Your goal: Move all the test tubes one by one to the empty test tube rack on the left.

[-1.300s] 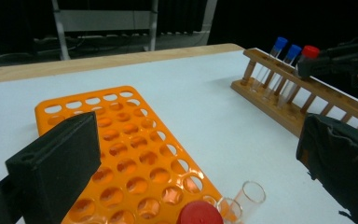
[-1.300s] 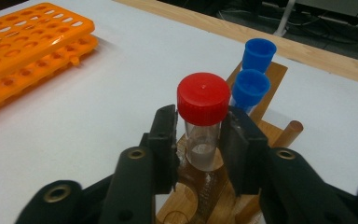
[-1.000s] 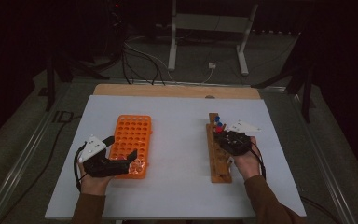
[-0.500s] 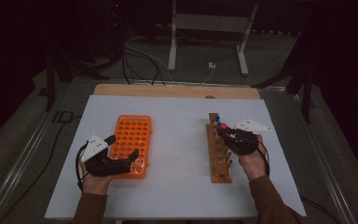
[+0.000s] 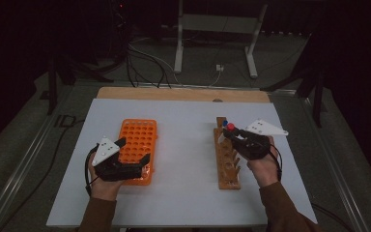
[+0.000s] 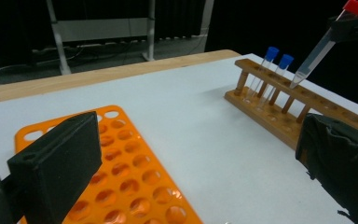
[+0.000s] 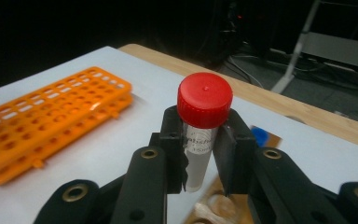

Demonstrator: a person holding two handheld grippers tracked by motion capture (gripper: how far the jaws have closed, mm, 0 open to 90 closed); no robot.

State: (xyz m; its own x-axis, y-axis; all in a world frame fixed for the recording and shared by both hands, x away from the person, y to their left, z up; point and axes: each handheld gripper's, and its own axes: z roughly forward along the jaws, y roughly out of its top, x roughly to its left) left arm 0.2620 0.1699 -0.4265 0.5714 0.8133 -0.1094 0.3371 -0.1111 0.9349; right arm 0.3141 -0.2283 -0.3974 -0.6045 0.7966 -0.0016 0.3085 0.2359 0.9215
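My right gripper (image 7: 200,154) is shut on a clear tube with a red cap (image 7: 204,100). It holds the tube tilted, with the tip just above the wooden rack (image 6: 279,116). Seen from above, the right gripper (image 5: 236,137) hangs over the far half of that wooden rack (image 5: 228,169). Two blue-capped tubes (image 6: 271,53) stand in the rack's far end. My left gripper (image 5: 134,151) is open wide at the near end of the orange tube rack (image 5: 137,137). In the left gripper view, its jaws stand apart with nothing gripped over the orange rack (image 6: 121,172).
Both racks lie on a white mat (image 5: 183,145) on a wooden table. The orange rack (image 7: 51,121) has several empty holes. A metal stand and cables are on the floor beyond the far edge.
My right gripper has risen with the red-capped tube, drawing it up out of the wooden rack. The left gripper has stayed where it was.
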